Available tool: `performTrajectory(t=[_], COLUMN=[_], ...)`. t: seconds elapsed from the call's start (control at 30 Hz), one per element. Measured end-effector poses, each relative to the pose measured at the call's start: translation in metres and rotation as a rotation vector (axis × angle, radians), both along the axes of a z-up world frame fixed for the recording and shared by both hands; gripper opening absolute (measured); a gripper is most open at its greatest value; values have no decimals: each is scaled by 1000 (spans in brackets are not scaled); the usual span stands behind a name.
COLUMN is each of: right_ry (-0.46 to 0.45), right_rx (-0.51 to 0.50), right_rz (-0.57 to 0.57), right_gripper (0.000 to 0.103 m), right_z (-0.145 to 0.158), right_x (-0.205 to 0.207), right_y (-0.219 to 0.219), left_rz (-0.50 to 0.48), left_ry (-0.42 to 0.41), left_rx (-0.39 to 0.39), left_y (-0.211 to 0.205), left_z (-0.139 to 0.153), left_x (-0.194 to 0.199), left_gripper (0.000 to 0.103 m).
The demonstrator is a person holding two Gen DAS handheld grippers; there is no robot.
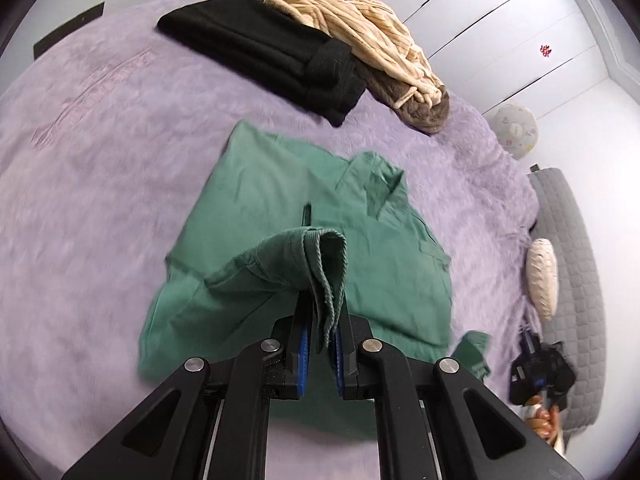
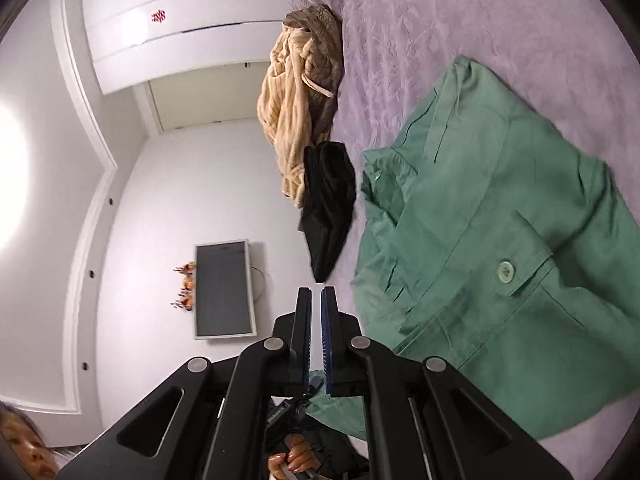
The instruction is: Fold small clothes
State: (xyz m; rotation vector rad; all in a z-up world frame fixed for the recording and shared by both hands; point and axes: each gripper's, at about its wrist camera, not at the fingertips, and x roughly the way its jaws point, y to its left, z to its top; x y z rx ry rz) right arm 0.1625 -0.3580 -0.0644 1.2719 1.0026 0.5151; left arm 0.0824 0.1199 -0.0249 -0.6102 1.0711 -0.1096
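Observation:
A green shirt lies spread on the purple bedspread. My left gripper is shut on a bunched green cuff of the shirt and holds it lifted above the shirt's middle. In the right wrist view the shirt, with its button and collar, lies to the right of my right gripper. Its jaws stand nearly closed with a thin gap and nothing between the tips. The right gripper also shows in the left wrist view at the bed's right edge, next to a green sleeve end.
A folded black garment and a beige striped robe lie at the far side of the bed. White wardrobe doors stand beyond. A grey quilted cushion is at the right. A wall screen shows in the right wrist view.

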Motion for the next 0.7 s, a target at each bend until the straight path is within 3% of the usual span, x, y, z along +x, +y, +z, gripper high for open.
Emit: performTrajectory(t=[0.17,0.23,0.27,0.37,0.53,0.63,0.7], right_ry=[120,154,150,153,175,151,164], right_rx=[-387,-528,-562,-627,-783,-857,-846], right_rz=[203,276,305,414,572,624,610], right_gripper=[15,76,82,78,46,46,46], right_z=[-26,-39,-46,-68,-95,-96,-98], right_x=[31,23,17,5,7,4,3], right_y=[8,8,8,15,52,66,62], left_rz=[6,-1,-3,24,26,24,-2], left_ry=[88,120,130,148,168,175,197], left_rx=[132,163,173,191,217,270,285], left_y=[-18,-19,-18,-9,-5,-7,-7], left_z=[-42,-54,-59,-64,-70,-69,-71], left_x=[64,74,75,77,77,76,75], left_gripper=[11,11,11,11,11,12,19])
